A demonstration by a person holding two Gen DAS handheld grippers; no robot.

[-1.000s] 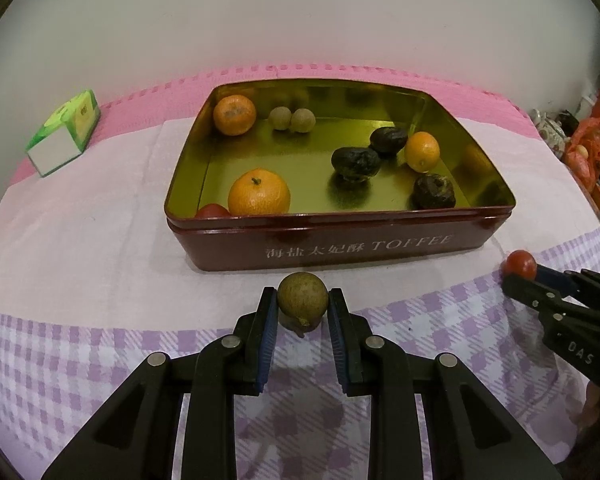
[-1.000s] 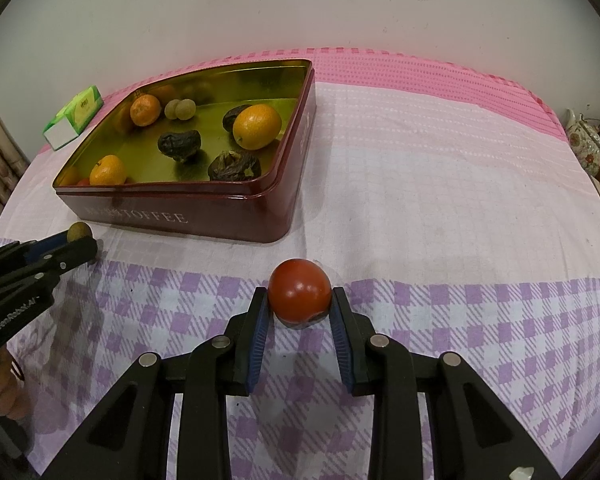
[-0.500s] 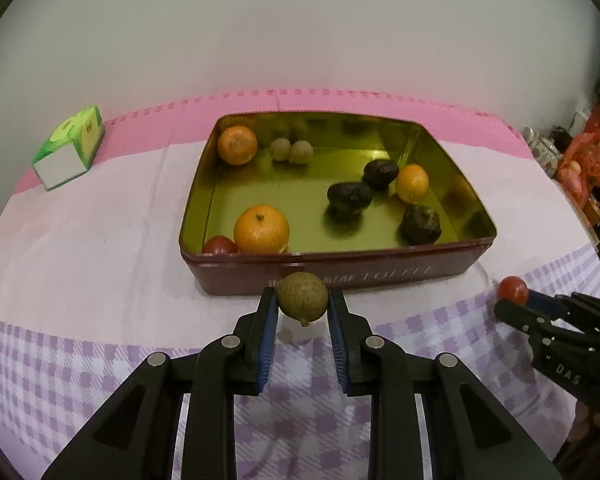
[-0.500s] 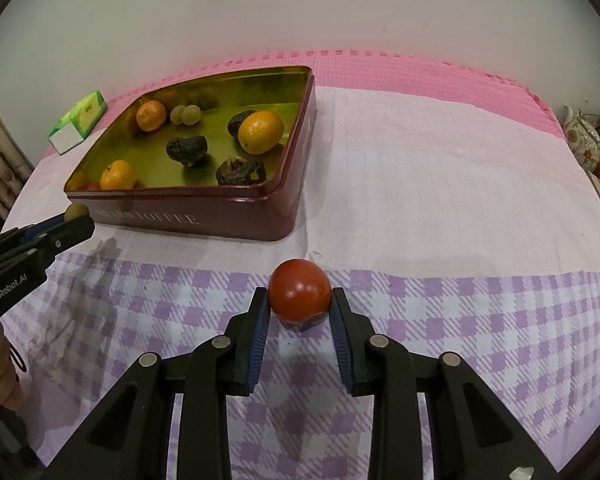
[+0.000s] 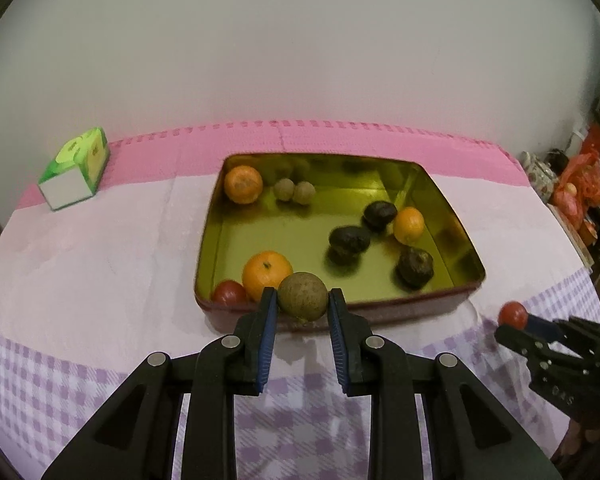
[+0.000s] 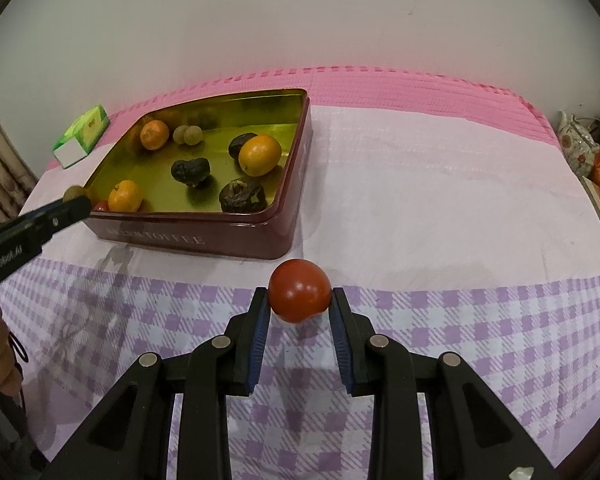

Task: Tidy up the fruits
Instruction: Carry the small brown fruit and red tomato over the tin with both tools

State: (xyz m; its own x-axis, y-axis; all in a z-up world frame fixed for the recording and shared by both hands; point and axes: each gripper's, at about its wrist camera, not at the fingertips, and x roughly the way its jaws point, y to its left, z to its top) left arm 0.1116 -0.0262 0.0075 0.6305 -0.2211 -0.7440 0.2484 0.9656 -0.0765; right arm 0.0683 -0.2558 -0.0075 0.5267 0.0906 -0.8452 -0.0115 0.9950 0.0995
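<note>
- Up has gone the left gripper [image 5: 302, 307] since a moment ago: its little brown-green fruit [image 5: 302, 294] was low in front of the tin's wall before, and now it sits level with the near rim of the tin [image 5: 384, 307].
- That tin is the big thing on the table [image 6: 420, 184]. It is dark red outside and shiny gold inside, and it has no lid on.
- Near the tin, by its near side, is purple checked cloth; pink cloth lies beyond its far side.
- A green and white box [image 5: 75, 168] stands well apart from the tin, off its far left corner.
- Inside the tin there are three oranges [image 5: 267, 274], three dark wrinkly fruits [image 5: 415, 266], two small brown-green balls [image 5: 295, 191] touching at the far side, and a small red fruit [image 5: 229, 292] in the near left corner.
- The left gripper's blue pads pinch the brown-green fruit tight, at the tin's near left part.
- The right gripper [image 6: 299, 307] pinches a red tomato [image 6: 299, 291] between its pads, in front of the tin's near right corner, above the checked cloth.
</note>
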